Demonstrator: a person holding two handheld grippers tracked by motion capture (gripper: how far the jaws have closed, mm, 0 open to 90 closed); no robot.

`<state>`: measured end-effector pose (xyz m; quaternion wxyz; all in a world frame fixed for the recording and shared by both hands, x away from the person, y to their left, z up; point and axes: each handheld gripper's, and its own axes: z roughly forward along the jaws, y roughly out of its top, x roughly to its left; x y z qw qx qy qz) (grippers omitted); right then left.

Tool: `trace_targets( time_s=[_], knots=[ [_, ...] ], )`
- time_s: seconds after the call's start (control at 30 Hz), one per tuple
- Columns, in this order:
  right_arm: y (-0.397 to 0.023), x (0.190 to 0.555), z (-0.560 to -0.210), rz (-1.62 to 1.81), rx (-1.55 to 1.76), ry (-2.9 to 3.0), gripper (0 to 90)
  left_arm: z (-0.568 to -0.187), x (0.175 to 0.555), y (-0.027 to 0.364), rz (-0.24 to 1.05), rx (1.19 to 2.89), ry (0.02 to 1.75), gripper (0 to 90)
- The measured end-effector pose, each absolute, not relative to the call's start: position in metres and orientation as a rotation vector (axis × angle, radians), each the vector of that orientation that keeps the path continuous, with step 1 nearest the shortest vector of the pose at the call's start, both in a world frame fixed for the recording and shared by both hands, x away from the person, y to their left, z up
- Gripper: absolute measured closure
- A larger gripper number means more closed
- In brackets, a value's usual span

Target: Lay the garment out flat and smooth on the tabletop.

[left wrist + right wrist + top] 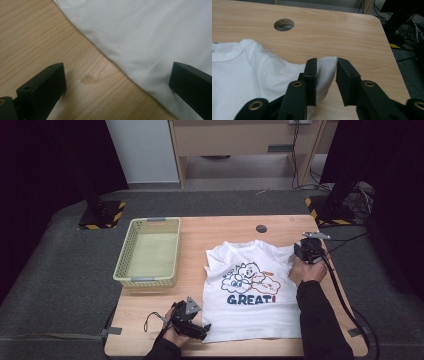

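A white T-shirt (pixel 250 287) with a cloud print and the word GREAT lies flat on the wooden table (pixel 225 227). My left gripper (pixel 202 327) rests at the shirt's near left hem corner. In the left gripper view, my left gripper (pixel 117 67) stands wide open, one jaw over bare wood and the other over the shirt's edge (pixel 140 32). My right gripper (pixel 300 251) is at the shirt's right sleeve. In the right gripper view, the sleeve's hem (pixel 328 66) sits loosely between the slightly parted jaws of my right gripper (pixel 327 62).
A pale yellow mesh basket (pixel 150 280) stands on the table's left part. A round cable hole (pixel 261 228) lies beyond the shirt's collar. The table's right edge is close to my right hand, with cables and a stand base on the floor past it.
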<state>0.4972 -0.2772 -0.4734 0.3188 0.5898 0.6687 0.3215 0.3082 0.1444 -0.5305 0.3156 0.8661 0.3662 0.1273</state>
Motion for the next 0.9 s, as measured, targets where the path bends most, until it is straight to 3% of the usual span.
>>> trace_targets(
  time_s=[0.17, 0.43, 0.9],
  knots=[
    [-0.276, 0.488, -0.466, 0.922, 1.511, 1.771, 60.0, -0.529, 0.309, 0.144, 0.329, 2.28, 0.98, 1.5],
    [-0.262, 0.467, -0.474, 1.025, 1.412, 1.881, 37.8, -0.523, 0.313, 0.145, 0.303, 2.24, 1.013, 4.5],
    [-0.243, 0.444, -0.512, 1.028, 1.366, 2.135, 20.7, -0.499, 0.333, 0.141, 0.325, 2.109, 1.047, 6.2]
  ],
)
